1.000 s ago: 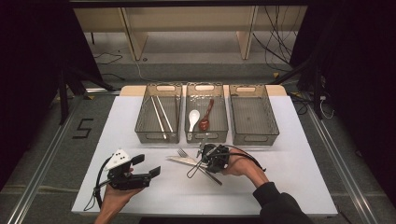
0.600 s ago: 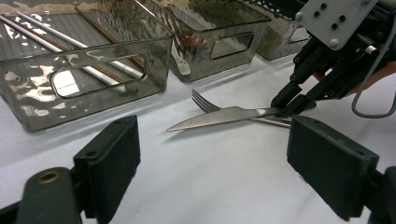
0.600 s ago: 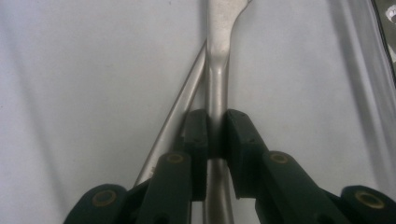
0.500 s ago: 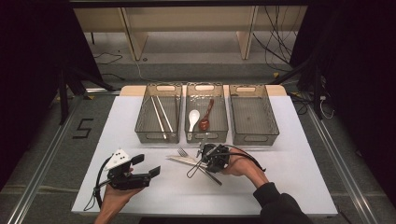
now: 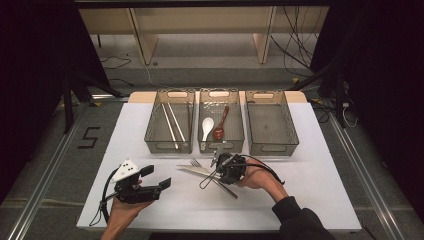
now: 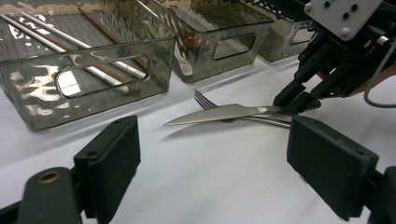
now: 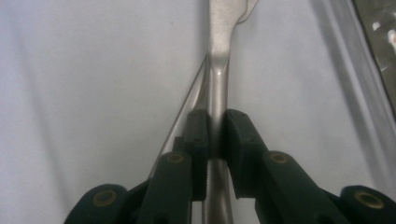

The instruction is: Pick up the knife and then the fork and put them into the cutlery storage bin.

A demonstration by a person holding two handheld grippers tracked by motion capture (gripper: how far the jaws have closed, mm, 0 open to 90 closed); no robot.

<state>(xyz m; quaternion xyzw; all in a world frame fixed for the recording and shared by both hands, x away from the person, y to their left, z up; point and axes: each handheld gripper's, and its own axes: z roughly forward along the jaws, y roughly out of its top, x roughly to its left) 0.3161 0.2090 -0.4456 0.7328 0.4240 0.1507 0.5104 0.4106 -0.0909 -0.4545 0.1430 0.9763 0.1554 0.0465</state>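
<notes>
Nothing on the table has shifted since the earlier frames: both hands sit where they were and the cutlery lies in the same crossed pile.

Right gripper (image 5: 218, 165): jaws drawn narrow, pads pressed on either side of a metal handle. In the right gripper view the clamped piece runs straight ahead and widens at its far end, with a thin blade edge lying just to one side of it. In the left gripper view the tips sit where the knife (image 6: 219, 113) meets the fork (image 6: 205, 99) beneath it. Which of the two handles is clamped I cannot tell for certain; the shape ahead of the pads suggests the fork. Grip is taken on the handle, probably so the piece can be lifted level and clear of its neighbour.

Left gripper (image 5: 159, 186): jaws wide, nothing between them, held low near the table's (image 5: 310, 175) front edge and pointing toward the cutlery. Judged to be waiting, kept back so it does not crowd the pick.

Cutlery lies just in front of three clear bins. Left bin (image 5: 152, 135) holds chopsticks (image 5: 170, 122); middle bin (image 5: 239, 131) holds a white spoon (image 5: 207, 125) and a dark red spoon (image 5: 220, 127); right bin (image 5: 290, 130) has nothing in it. Sorting by kind seems the aim, so the right bin is the likely home for knife and fork.
</notes>
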